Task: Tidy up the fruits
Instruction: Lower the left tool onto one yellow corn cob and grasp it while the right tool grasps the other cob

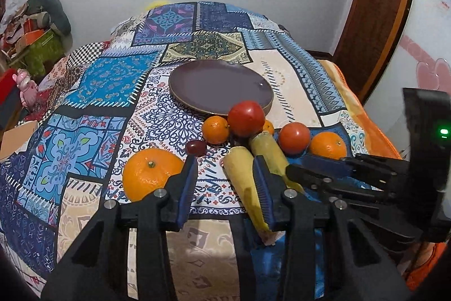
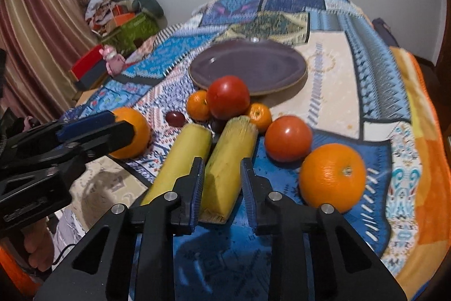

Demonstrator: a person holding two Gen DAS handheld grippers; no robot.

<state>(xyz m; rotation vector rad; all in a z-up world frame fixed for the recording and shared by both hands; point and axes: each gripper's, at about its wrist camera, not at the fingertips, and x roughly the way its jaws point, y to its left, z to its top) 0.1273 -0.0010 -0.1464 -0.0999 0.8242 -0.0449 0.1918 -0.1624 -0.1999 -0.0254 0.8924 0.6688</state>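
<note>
The right gripper (image 2: pixel 222 182) pinches a smooth yellow cut banana piece (image 2: pixel 229 160) between ribbed blue pads. The left gripper (image 1: pixel 225 182) stands spread over patterned cloth (image 1: pixel 157 114), near a round purple plate (image 1: pixel 220 86).

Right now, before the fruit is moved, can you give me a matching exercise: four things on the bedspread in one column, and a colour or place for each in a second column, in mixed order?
Things:
1. plate
2. grape
3. right banana
4. large tomato

Colour or place:
A. yellow, between the fingers of the right gripper
B. purple, with nothing on it
C. red, just in front of the plate's near rim
D. dark red, the smallest fruit

Pairs: 1-B, 2-D, 3-A, 4-C
</note>
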